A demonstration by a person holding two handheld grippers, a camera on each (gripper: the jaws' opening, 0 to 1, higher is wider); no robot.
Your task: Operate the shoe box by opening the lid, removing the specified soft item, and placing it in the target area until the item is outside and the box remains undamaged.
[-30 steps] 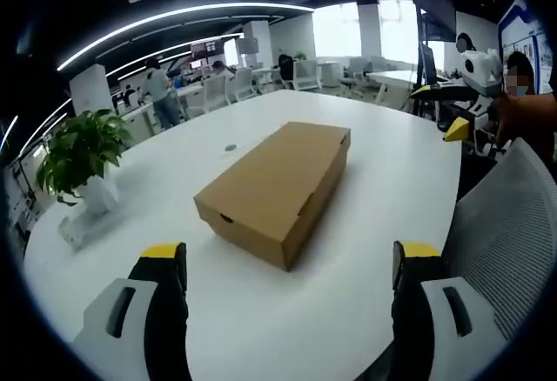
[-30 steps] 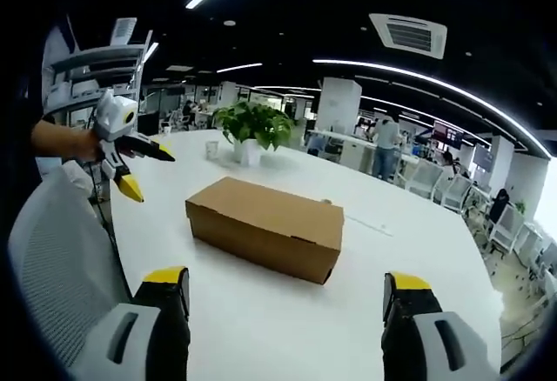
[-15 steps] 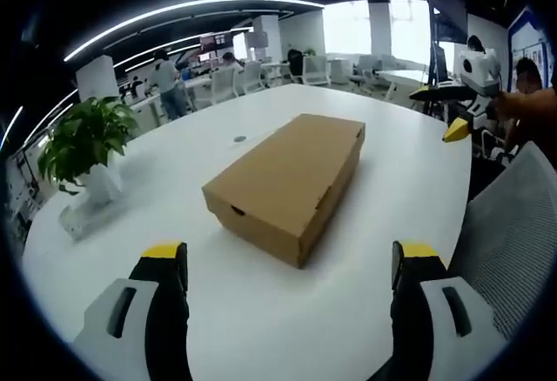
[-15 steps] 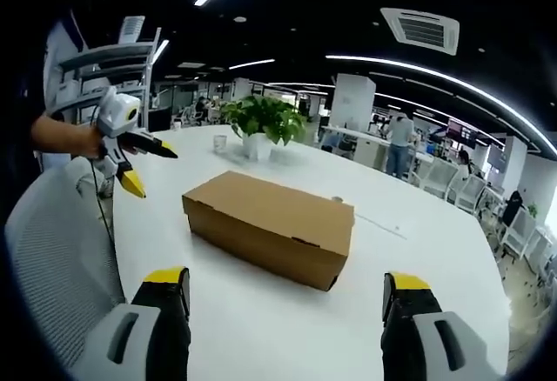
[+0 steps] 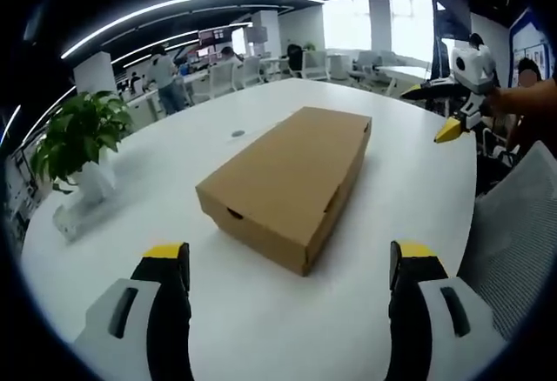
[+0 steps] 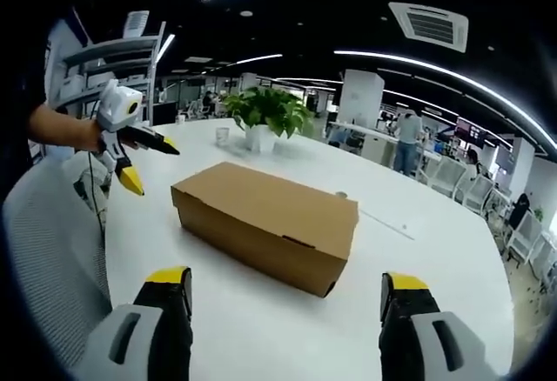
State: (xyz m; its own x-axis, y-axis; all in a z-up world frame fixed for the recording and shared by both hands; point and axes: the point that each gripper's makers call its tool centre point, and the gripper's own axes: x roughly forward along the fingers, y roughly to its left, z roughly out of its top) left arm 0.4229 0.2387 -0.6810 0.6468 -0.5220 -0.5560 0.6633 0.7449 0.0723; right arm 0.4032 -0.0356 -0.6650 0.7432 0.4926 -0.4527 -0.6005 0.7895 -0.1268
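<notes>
Shoe box, lid shut, flat on white table, dead ahead of left gripper and clear of its tips; same box ahead of right gripper, also untouched. Both sets of jaws spread wide, holding nothing. Potted plant off to far left of left gripper, mesh chair back at its right, well apart from box.

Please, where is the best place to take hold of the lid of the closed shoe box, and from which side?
Probably the lid's front lip on the long side of the shoe box nearest the right gripper, by the small notch. Coming in low from that side, open jaws could lift the overlapping edge upward; the flat top offers no edge to pinch.
</notes>
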